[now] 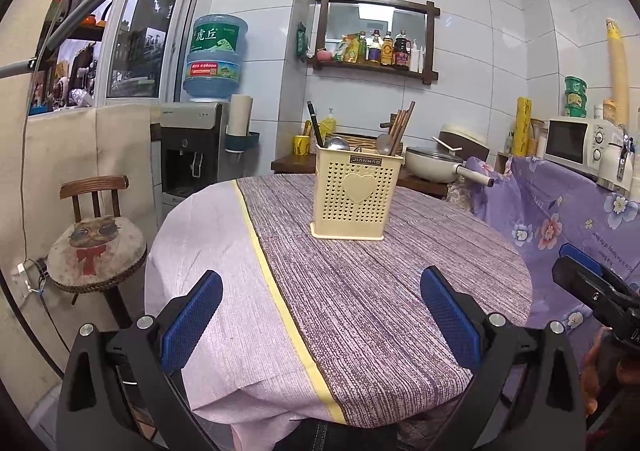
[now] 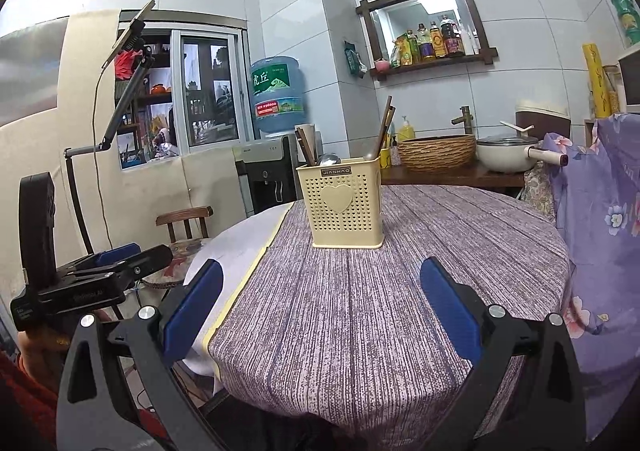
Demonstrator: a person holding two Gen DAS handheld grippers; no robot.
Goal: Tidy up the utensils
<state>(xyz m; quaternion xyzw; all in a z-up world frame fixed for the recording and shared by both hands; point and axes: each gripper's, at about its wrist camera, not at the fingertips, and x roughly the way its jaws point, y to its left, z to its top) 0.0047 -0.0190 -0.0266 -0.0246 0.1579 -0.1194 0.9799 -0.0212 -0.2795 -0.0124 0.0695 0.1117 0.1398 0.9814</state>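
A cream perforated utensil holder (image 1: 354, 197) (image 2: 344, 203) with a heart on its front stands upright near the far middle of the round table (image 1: 400, 291) (image 2: 400, 291). Wooden chopsticks (image 1: 402, 127) (image 2: 386, 127), metal spoons (image 1: 336, 144) (image 2: 329, 159) and a dark handle (image 1: 315, 125) stick out of it. My left gripper (image 1: 320, 287) hangs open over the table's near edge, nothing between its blue pads. My right gripper (image 2: 320, 281) is open too, also short of the holder. Each gripper shows in the other's view, the right one (image 1: 588, 283) and the left one (image 2: 116, 263).
A stool with a cat cushion (image 1: 96, 251) stands left of the table. A floral purple cloth (image 1: 560, 219) hangs at the right. Behind the table sit a water dispenser (image 1: 192, 155), a woven basket (image 2: 436, 151), a white pan (image 1: 436, 165) and a microwave (image 1: 576, 141).
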